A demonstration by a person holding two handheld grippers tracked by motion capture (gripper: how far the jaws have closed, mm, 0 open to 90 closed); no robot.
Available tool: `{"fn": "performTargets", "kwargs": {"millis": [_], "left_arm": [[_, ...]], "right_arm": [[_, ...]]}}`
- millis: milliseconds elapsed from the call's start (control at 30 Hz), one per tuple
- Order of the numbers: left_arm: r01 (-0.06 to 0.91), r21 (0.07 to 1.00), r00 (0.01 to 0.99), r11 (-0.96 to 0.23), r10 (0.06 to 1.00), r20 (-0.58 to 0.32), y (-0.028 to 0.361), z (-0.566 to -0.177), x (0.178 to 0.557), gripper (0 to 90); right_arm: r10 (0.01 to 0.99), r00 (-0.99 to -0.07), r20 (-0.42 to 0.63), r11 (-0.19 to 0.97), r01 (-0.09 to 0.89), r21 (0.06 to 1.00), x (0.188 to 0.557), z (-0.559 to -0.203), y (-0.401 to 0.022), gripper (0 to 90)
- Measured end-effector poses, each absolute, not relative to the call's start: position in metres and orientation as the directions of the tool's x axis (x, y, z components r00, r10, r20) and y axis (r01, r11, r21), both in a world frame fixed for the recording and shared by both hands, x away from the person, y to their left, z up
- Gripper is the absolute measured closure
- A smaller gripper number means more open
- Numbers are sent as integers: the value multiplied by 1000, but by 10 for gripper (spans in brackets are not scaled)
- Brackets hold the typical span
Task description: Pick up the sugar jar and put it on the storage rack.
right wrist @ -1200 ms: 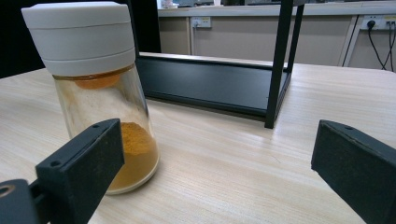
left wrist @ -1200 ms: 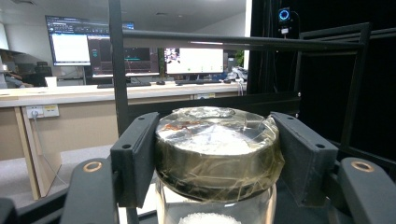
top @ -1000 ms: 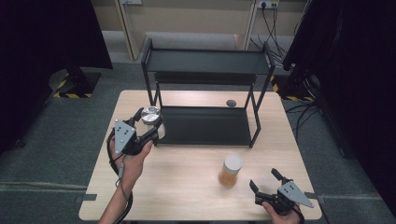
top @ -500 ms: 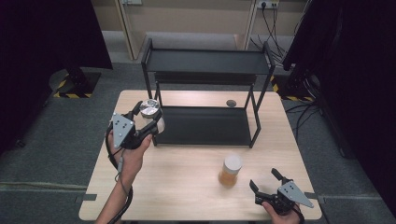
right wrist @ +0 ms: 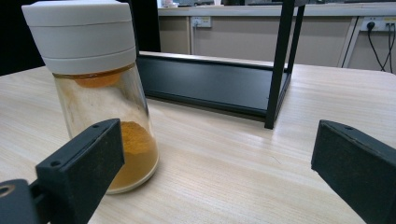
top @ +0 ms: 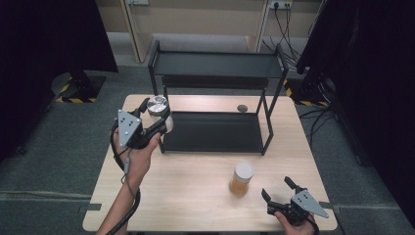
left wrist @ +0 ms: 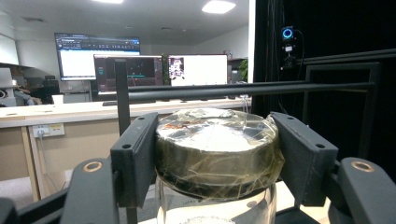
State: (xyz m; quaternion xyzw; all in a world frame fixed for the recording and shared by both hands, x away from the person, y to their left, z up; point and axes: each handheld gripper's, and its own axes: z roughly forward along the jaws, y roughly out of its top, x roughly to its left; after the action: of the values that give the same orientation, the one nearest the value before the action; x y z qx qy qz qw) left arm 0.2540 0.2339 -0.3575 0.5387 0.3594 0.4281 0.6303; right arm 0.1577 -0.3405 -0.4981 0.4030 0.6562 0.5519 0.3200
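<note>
Two jars are in play on your table, and you have one of them in hand. Your left gripper (top: 155, 111) is clamped on the silver-lidded jar (top: 158, 106): in the left gripper view its black jaws press on either side of the lid, which is wrapped in clear film, with the glass body (left wrist: 215, 207) hanging below them. From the high view you hold that jar clear of the table (top: 195, 196), at the front left corner of the black two-tier rack (top: 215, 98), just beside its left post. Through the left gripper view the rack's top rail runs level just behind the lid.

Your right gripper (top: 280, 190) sits at the near right edge of the table with its jaws spread wide and nothing between them. The white-capped jar of orange powder (top: 241, 179) stands upright on the wood just beside it, a little ahead and to its left, not touching either jaw. In the right gripper view that jar (right wrist: 100, 93) is close behind your left-hand jaw, and the rack's lower shelf (right wrist: 210, 81) lies beyond it.

One small dark round object (top: 242, 108) rests on the table behind the lower shelf, well apart from both jars
</note>
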Motion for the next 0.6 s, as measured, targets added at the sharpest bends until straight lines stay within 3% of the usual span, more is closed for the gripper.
{"fn": "performTargets", "kwargs": {"millis": [600], "left_arm": [[-179, 983, 374, 52, 927, 18, 228, -328, 266, 351]], "right_arm": [[880, -474, 23, 70, 176, 982, 158, -498, -341, 30]]}}
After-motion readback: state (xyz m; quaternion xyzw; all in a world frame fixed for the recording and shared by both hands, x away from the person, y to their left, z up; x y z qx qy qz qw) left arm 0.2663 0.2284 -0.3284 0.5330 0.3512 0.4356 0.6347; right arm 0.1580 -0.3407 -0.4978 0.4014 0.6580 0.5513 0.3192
